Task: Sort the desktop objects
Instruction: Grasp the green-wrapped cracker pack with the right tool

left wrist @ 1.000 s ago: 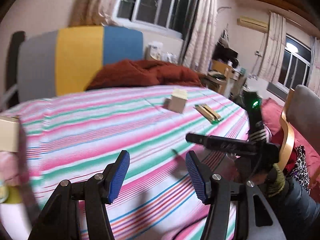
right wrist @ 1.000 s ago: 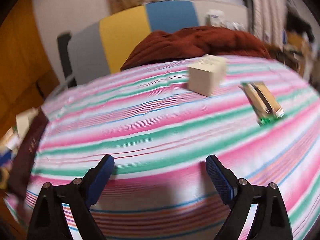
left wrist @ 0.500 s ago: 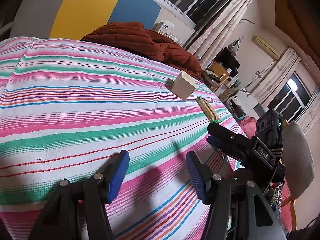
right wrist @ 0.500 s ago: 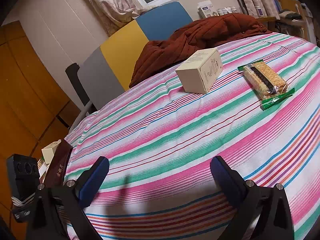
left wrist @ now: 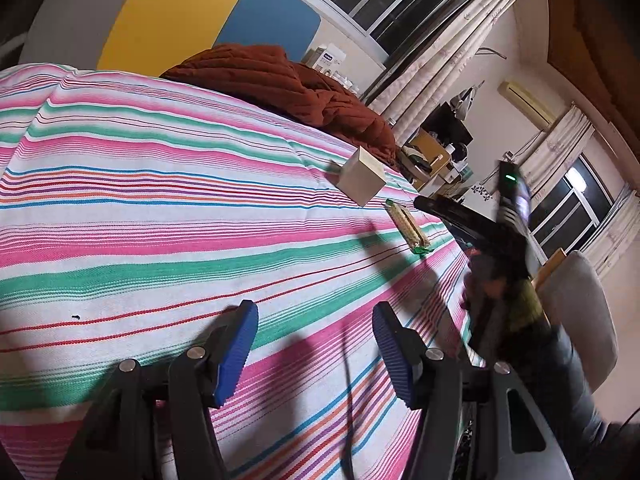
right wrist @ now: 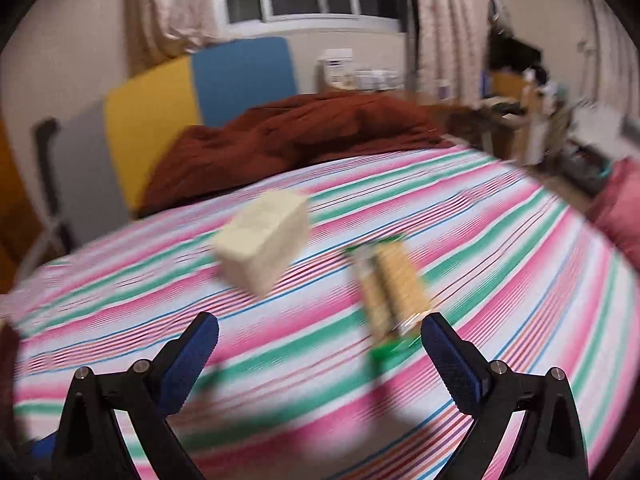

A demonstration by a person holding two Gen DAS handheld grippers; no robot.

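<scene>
Right claw (right wrist: 320, 344) hovering over the striped bedspread (right wrist: 500, 264), spread wide after just opening, nothing between its pads. Left claw (left wrist: 316, 332) partly spread, empty. Beyond, cracker packet (right wrist: 394, 284) lying just beside cream box (right wrist: 264, 240); rust-brown blanket (right wrist: 304, 136) heaped farther back.

Right wrist view is smeared: the cream box (right wrist: 264, 248) and cracker packet (right wrist: 390, 288) show no readable print. From the left wrist view, the person's hand (left wrist: 496, 280) blurs.
</scene>
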